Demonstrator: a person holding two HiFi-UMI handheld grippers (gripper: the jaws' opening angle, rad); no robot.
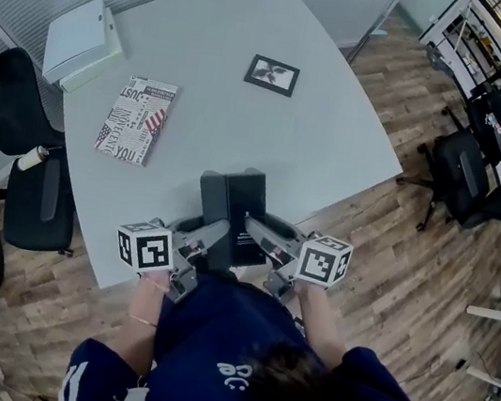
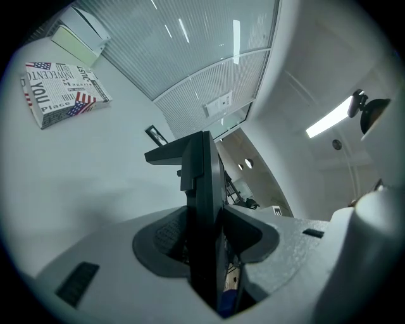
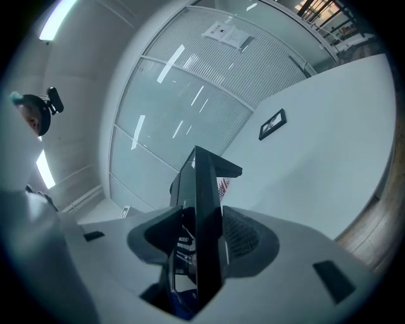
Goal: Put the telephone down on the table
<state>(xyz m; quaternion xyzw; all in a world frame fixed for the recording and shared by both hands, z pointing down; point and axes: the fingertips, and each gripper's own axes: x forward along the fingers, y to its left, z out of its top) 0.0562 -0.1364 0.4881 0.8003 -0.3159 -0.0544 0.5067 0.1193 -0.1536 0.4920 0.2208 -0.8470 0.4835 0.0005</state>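
Telephone [image 1: 230, 209], black, is held over the near edge of the table [image 1: 270, 141] and looks not yet set down. L gripper [image 1: 213, 239] and R gripper [image 1: 261, 235] each clamp a thin side edge, one per side, prob. to keep the body steady w/ no twist. Bare tabletop lies just ahead. Book [image 1: 138, 119] and picture frame [image 1: 271, 75] sit well apart, so nothing blocks the set-down.

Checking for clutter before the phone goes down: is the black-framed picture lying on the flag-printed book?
No, the black-framed picture lies on bare grey table, well apart from the flag-printed book.
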